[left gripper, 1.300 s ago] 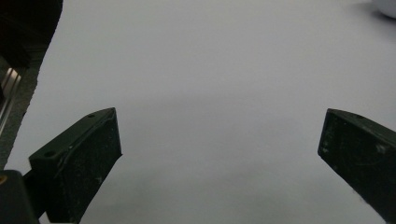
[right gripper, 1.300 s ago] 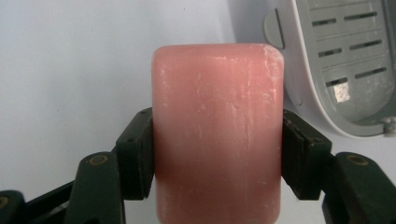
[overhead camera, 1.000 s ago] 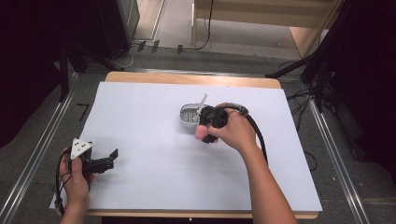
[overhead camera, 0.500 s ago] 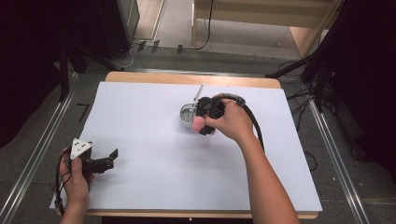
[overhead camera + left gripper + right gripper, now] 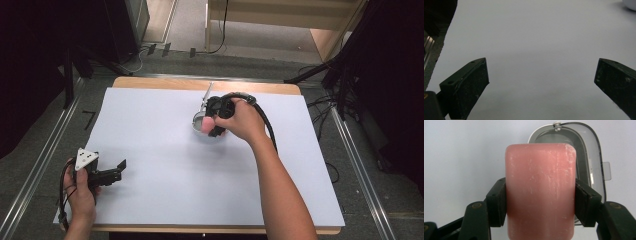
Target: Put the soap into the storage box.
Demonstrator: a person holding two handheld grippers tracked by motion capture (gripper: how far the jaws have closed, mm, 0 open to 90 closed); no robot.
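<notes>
Right hand-held gripper (image 5: 540,202) clamps a scuffed, rounded pink soap bar (image 5: 540,190)

Pink soap bar (image 5: 540,192), rounded at the corners and scuffed with whitish marks, clamped by its two long sides between the black jaws of the right tongs (image 5: 540,202). Held over a small grey oval case (image 5: 586,157) with a translucent rim and a little tab at one side, open and lying on the white worktop (image 5: 150,130) towards its far middle.
</notes>
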